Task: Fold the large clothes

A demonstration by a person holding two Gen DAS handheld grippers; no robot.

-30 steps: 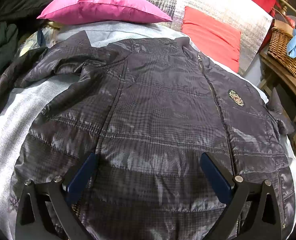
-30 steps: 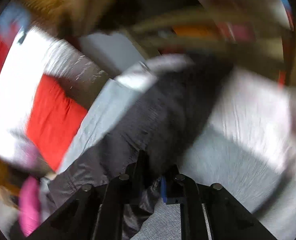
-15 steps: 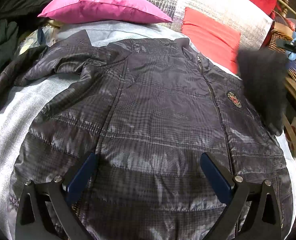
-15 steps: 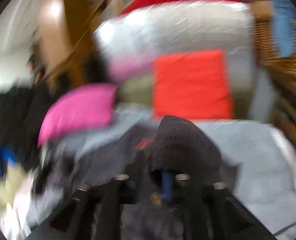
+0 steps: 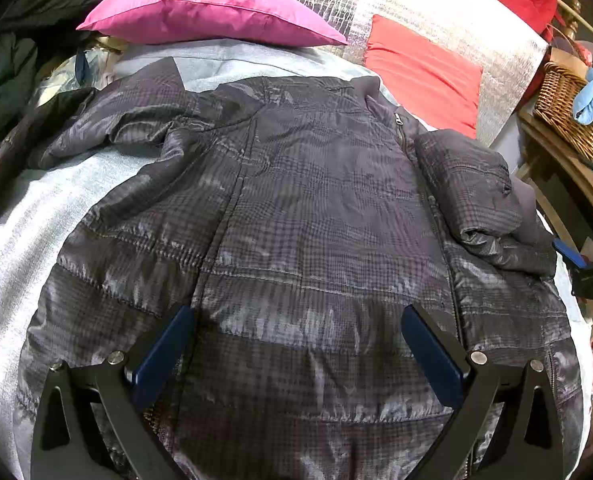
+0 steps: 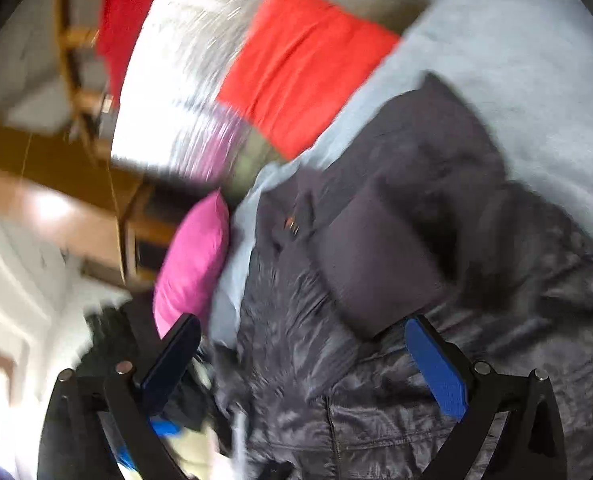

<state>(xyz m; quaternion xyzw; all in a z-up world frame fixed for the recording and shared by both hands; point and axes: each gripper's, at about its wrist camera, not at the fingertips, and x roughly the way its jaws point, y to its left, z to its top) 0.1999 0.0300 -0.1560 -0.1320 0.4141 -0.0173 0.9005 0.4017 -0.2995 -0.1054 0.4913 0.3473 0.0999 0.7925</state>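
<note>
A dark quilted jacket (image 5: 304,240) lies spread front-up across a bed covered by a light grey blanket (image 5: 12,240), its collar toward the head of the bed and its hem at the foot edge. One sleeve (image 5: 472,196) lies folded in over the chest on the side by the wicker basket (image 5: 568,120); the other sleeve (image 5: 108,128) stretches out toward the opposite edge of the bed. The left gripper (image 5: 296,344) hovers over the hem with its fingers (image 5: 164,352) spread wide and nothing between them. The right gripper (image 6: 300,364) is opening, its fingers (image 6: 436,364) wide apart just short of the folded sleeve's cuff (image 6: 376,272), gripping nothing; this view is blurred. At the head of the bed sit a pink pillow (image 5: 200,4) and a red cushion (image 5: 420,72) against a silvery panel (image 5: 408,4).
</note>
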